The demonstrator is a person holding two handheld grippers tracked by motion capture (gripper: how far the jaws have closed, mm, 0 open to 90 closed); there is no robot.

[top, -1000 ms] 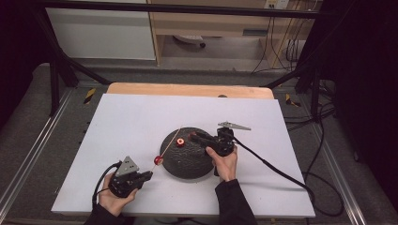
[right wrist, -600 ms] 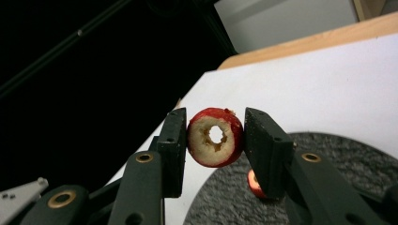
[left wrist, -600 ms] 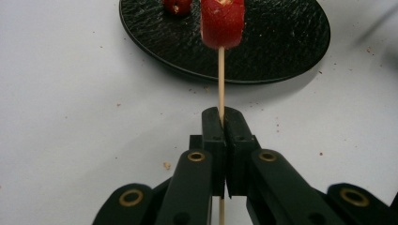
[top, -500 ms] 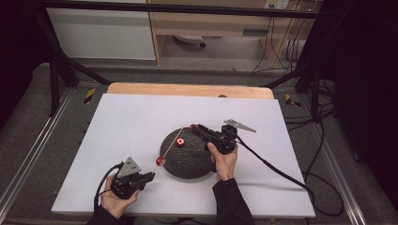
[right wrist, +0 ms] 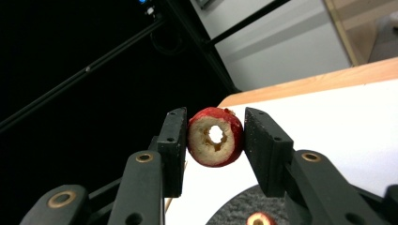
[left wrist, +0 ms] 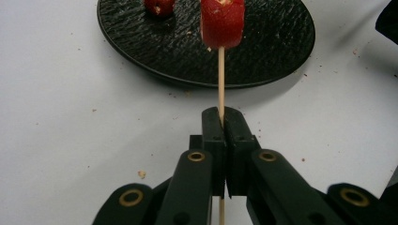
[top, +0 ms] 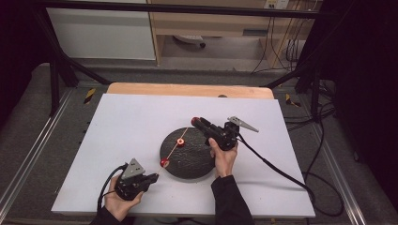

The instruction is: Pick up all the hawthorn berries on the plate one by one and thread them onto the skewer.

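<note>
My left gripper, near the table's front edge, is shut on the lower end of a thin wooden skewer. The skewer slants up over the black plate. One red fruit piece is threaded on it. A second red piece sits farther along, on the plate. My right gripper hovers past the plate's far edge, shut on a cored red fruit ring whose hole faces the camera.
The plate lies mid-table on a white board. A wooden table edge runs along the back. Black frame bars stand at the sides, and the right gripper's cable trails to the right.
My right gripper has drifted a little away from the person with the fruit ring, from over the plate to its far edge. The left gripper and skewer stay put.
</note>
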